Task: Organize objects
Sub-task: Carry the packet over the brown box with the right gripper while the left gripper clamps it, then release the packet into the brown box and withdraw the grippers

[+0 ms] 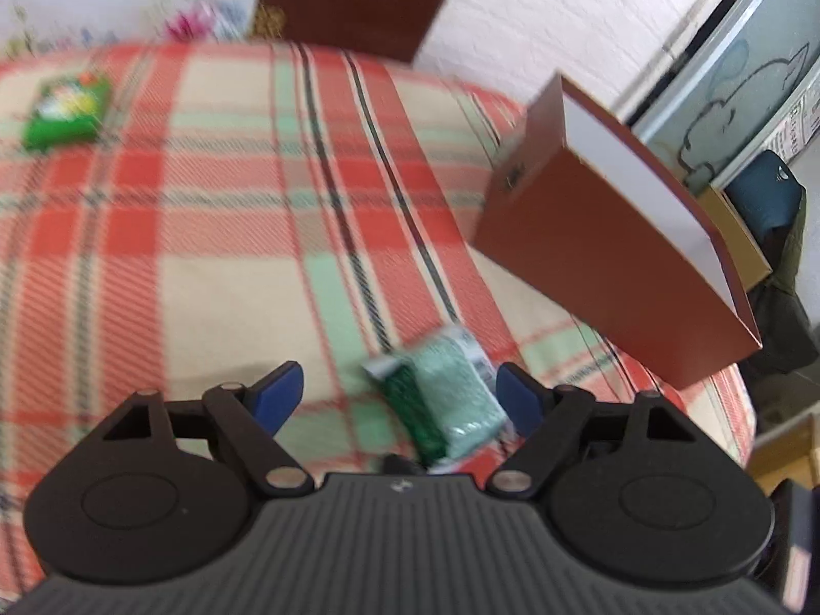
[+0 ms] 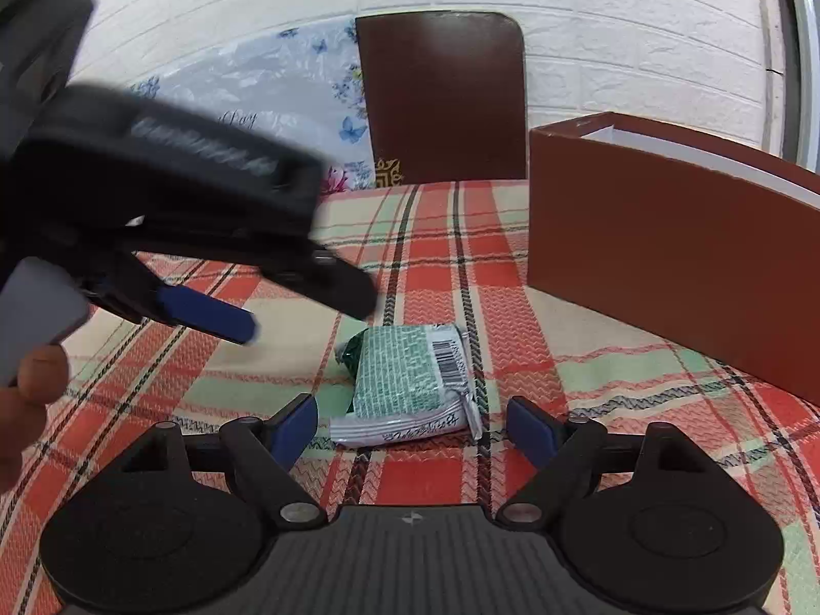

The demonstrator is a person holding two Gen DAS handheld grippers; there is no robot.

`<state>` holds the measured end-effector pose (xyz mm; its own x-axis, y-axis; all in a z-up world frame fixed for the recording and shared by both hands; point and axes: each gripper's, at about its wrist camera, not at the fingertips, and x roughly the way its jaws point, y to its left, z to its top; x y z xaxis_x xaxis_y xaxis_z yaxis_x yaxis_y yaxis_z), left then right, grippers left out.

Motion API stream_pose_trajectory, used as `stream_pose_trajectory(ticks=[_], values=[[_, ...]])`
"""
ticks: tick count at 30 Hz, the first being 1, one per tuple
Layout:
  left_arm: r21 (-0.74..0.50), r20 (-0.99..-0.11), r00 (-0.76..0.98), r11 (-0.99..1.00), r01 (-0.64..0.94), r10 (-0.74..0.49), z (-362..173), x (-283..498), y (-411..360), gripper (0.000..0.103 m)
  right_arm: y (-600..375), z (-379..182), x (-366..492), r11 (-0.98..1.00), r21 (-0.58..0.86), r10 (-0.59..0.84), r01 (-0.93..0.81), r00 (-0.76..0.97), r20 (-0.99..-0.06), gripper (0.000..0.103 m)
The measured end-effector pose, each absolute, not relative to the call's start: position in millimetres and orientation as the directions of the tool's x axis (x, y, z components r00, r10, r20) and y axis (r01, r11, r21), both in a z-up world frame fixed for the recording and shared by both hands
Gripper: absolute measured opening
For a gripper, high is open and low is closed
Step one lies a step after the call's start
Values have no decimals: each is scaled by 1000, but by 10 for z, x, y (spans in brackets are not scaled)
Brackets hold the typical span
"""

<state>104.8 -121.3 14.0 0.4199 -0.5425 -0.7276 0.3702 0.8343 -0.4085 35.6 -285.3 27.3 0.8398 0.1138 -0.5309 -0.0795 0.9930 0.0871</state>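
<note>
Our right claw (image 2: 412, 428) stands spread, the green packet (image 2: 410, 384) on the cloth (image 2: 512, 266) between its fingers but not pinched. Our left claw (image 1: 400, 397) is spread too and holds nothing. The brown box (image 2: 666, 266) stands near the packet, to its right. A second green pack (image 1: 66, 113) lies well apart. We judge nothing is sorted yet.
</note>
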Motion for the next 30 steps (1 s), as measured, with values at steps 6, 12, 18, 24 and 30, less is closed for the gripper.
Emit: stream_pose_trajectory(ticks=[6,12,18,24,30], values=[[-382,-745,392,827,413,-540,72,990,-1456,53,-2820,225,464,993,69,114,-91,835,-538,47],[-389,-661,414,758,524,-626,563,897,-1745,50,-3019,397,345,995,93,80,-45,904,-419,44],[-321,-571,400,643,695,-717,1035,825,-2488,51,-3434,740,219,993,27,-109,116,974,-199,44],[-297,-568,352,585,755,-744,1046,952,-3232,51,-4048,871,380,967,56,-235,247,957,-168,44],[-271,-572,342,565,779,-745,1042,1084,-3710,54,-4511,843,612,944,69,-306,324,933,-187,44]])
